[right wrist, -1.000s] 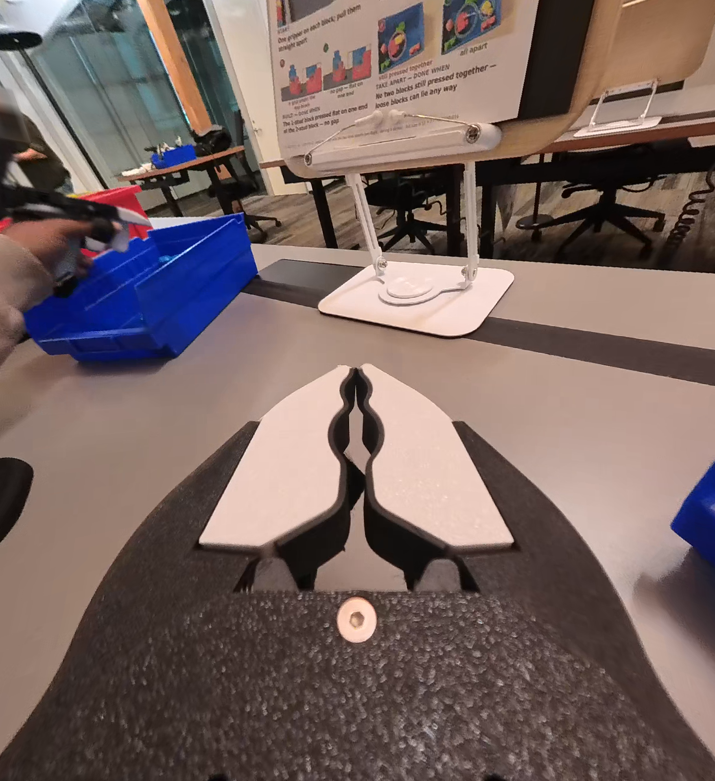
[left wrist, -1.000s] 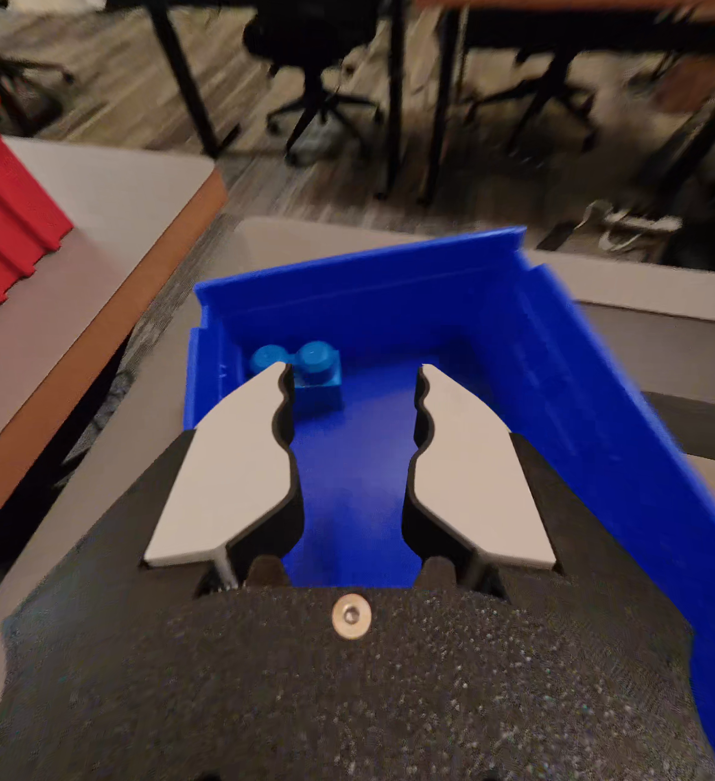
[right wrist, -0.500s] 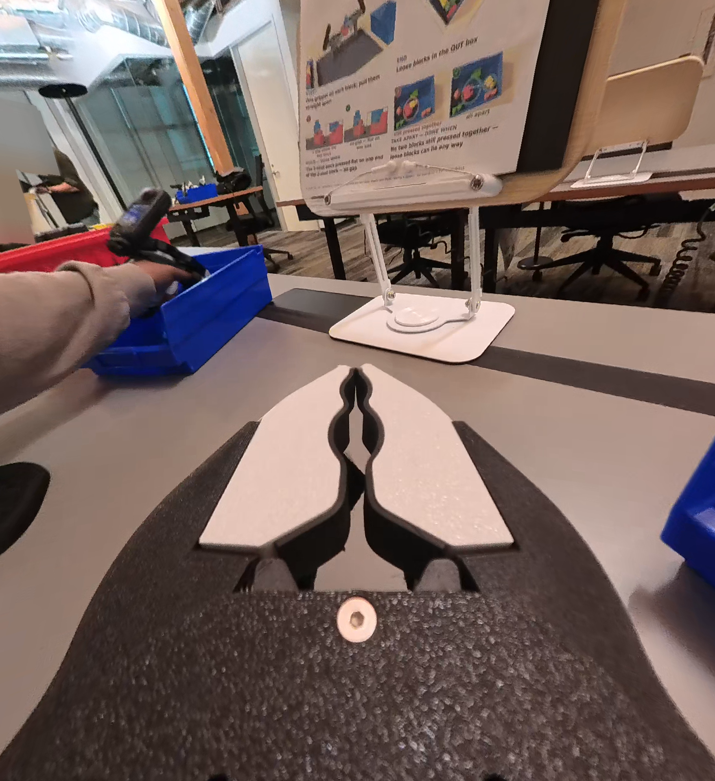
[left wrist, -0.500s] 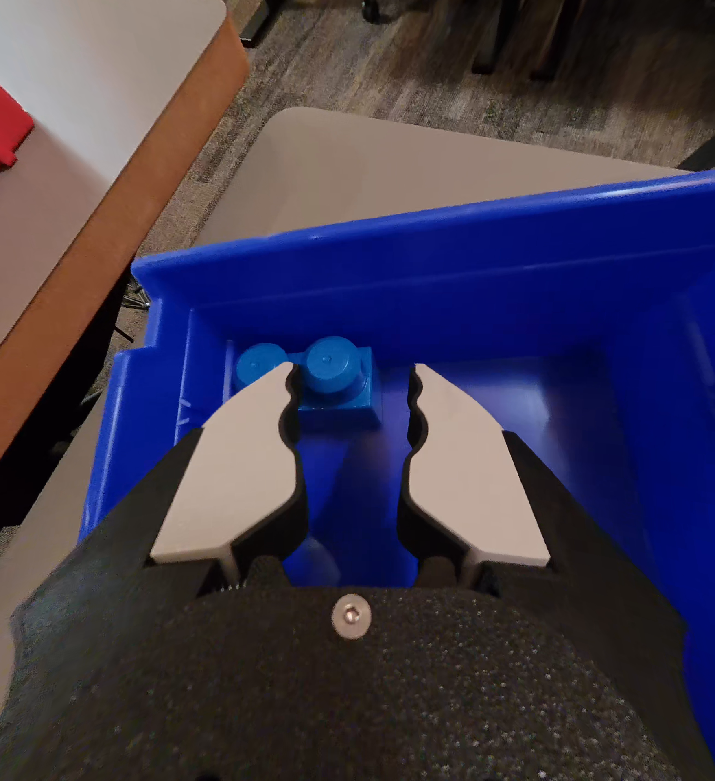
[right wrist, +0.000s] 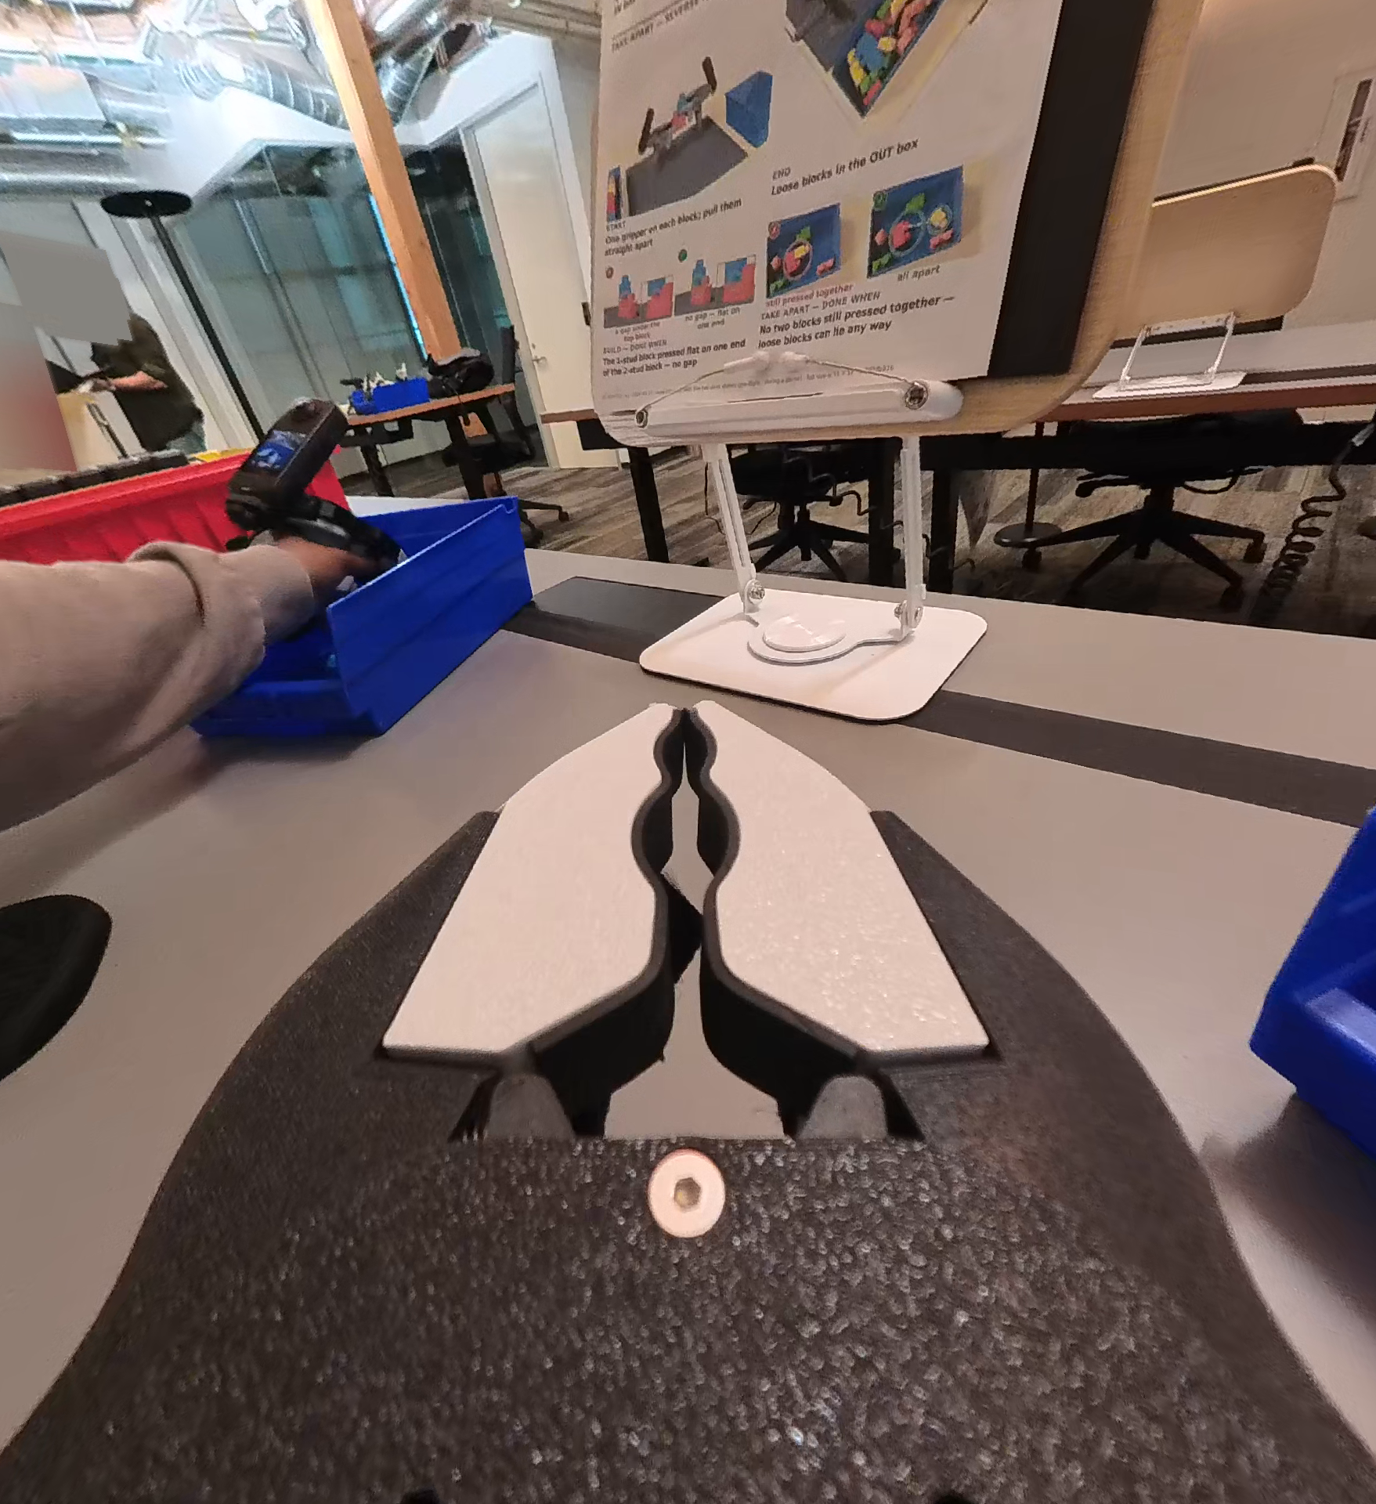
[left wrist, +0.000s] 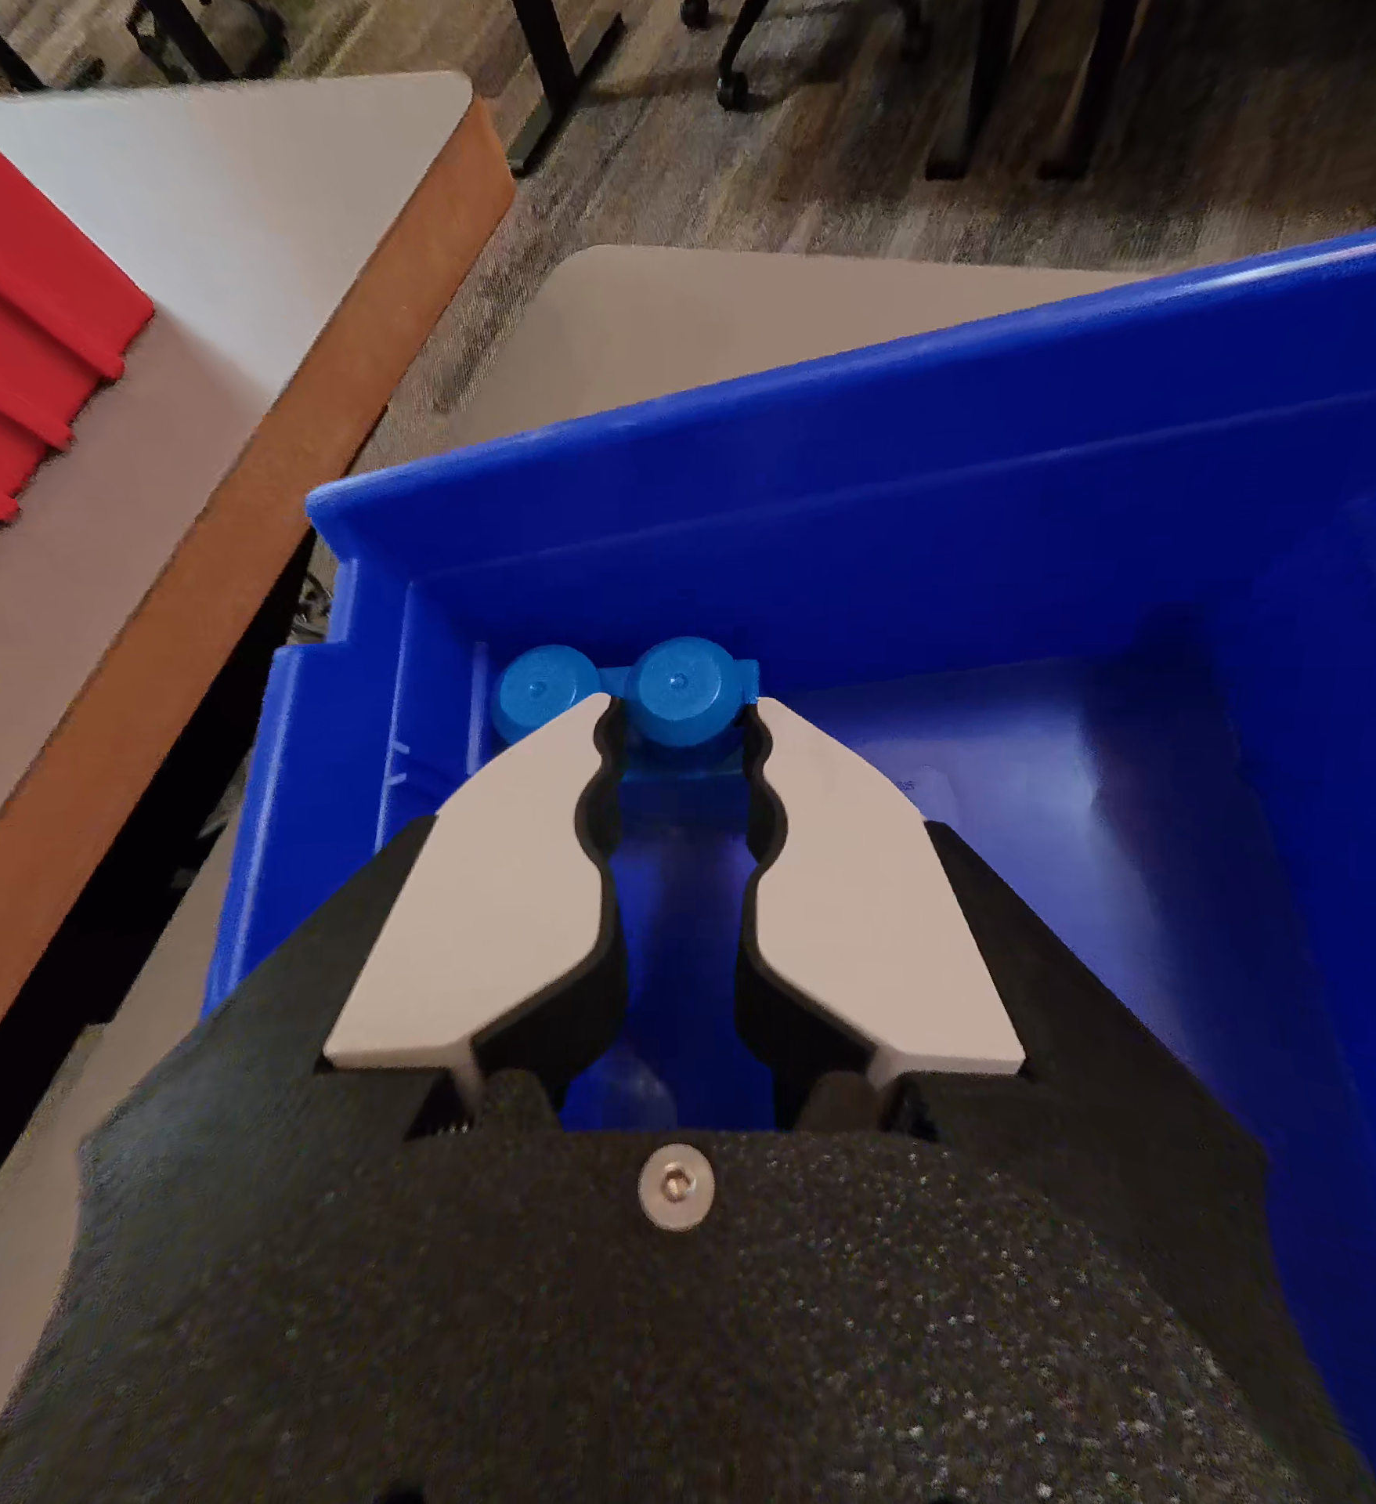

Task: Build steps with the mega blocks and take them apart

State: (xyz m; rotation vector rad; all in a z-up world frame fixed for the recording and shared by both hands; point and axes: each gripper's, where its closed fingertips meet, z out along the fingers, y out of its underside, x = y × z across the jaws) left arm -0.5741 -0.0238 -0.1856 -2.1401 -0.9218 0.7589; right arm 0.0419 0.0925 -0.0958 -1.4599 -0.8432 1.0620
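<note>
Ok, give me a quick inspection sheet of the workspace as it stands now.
Surface: grey table with a dark strip across it.
Job's things: blue two-stud block in the far left corner of the blue bin; a second blue bin at the right edge.
Clutter: white stand holding an instruction sheet; black pad; red bin.
Claws: left claw inside the bin, fingers either side of the block's right stud, whether they touch it cannot be told; right claw shut, empty, over the table.
Cables: coiled cord past the table.
Surroundings: office chairs, desks, a person far left.
</note>
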